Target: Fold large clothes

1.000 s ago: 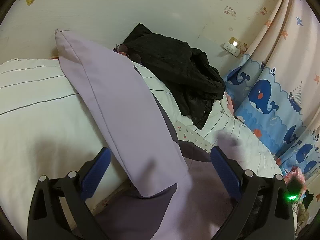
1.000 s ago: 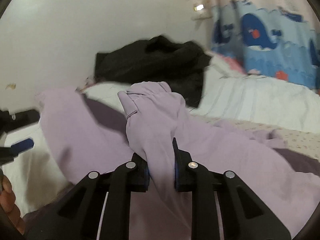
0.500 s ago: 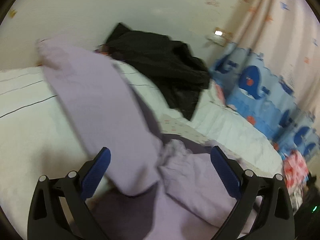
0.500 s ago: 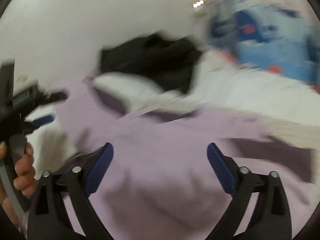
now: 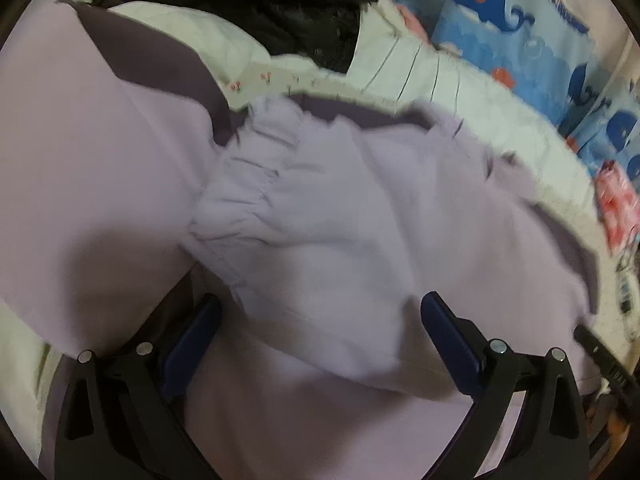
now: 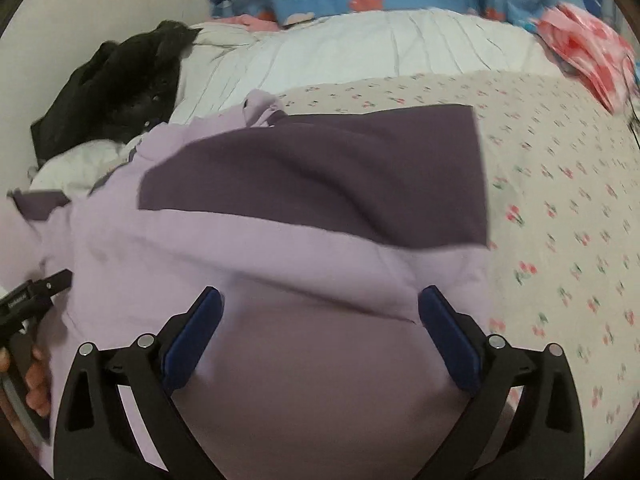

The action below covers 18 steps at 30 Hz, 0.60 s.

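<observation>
While both sets of tongs hang over the bed, neither grips anything: the left tongs [image 5: 320, 330] stand with their blue pads wide apart above the lilac garment [image 5: 328, 240], and the right tongs [image 6: 318, 322] are spread just as wide over the same cloth [image 6: 248, 264]. That garment (lilac on one face, dark purple on the other) lies across the bed, spread wide and rumpled rather than neatly flat. From the left wrist view, a gathered, ribbed cuff [image 5: 248, 184] lies near the middle of the cloth, with a broad lilac panel to its left and a strip of dark purple showing along the far edge. From the right wrist view, a large dark purple panel [image 6: 320, 176] lies flat on top of the lilac, its far right corner reaching the floral sheet [image 6: 560, 208].

Beyond the garment a white striped quilt [image 6: 360, 52] covers the far side of the bed, and a black jacket [image 6: 120, 80] sits heaped on it at the far left. A blue whale-print curtain [image 5: 500, 12] hangs behind the bed, and a pink patterned bag [image 6: 592, 52] lies at the far right edge. At the left edge of the right wrist view, fingers [image 6: 38, 392] hold the handle of the other tool.
</observation>
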Each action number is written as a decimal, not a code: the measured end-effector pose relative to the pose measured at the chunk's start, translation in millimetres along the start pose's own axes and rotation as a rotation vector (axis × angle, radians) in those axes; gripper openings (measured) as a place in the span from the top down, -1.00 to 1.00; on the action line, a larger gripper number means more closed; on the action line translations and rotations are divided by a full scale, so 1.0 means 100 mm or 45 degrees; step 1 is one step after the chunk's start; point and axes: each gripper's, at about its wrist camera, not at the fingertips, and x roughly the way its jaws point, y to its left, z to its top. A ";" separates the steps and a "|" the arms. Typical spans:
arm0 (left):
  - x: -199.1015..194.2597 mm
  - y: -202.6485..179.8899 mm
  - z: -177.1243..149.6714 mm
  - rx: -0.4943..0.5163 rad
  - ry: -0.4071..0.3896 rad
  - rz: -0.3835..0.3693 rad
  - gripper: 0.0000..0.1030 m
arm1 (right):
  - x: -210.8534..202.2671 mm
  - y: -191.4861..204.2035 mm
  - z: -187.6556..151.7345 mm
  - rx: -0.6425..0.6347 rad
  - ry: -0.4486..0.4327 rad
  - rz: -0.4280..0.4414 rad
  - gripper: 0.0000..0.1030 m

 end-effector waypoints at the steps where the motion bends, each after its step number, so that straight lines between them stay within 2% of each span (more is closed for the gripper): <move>1: -0.20 0.02 0.04 -0.038 -0.078 -0.078 -0.86 | -0.13 0.00 -0.06 0.047 -0.016 0.039 -0.86; 4: -0.90 0.18 0.12 -0.087 -0.324 -0.221 -0.86 | -0.70 0.10 -0.30 0.120 -0.096 0.221 -0.86; 5: -1.15 0.31 0.12 -0.114 -0.416 -0.240 -0.86 | -0.80 0.15 -0.33 0.115 -0.116 0.263 -0.86; 8: -1.68 0.86 0.21 -0.244 -0.589 -0.219 -0.86 | -0.99 0.34 -0.54 0.068 -0.144 0.341 -0.86; 9: -1.84 1.17 0.27 -0.321 -0.611 -0.184 -0.86 | -0.95 0.41 -0.55 0.059 -0.109 0.363 -0.86; 10: -1.90 1.34 0.31 -0.361 -0.616 -0.160 -0.86 | -0.88 0.48 -0.54 0.047 -0.074 0.393 -0.86; 14: -2.23 2.56 0.55 -0.676 -0.642 0.044 -0.86 | -0.69 0.57 -0.58 0.080 -0.004 0.459 -0.86; 16: -2.22 3.08 0.74 -0.793 -0.608 0.116 -0.86 | -0.66 0.64 -0.62 0.079 0.023 0.483 -0.86; 18: -2.12 3.35 0.88 -0.836 -0.572 0.193 -0.86 | -0.61 0.69 -0.66 0.056 0.034 0.470 -0.86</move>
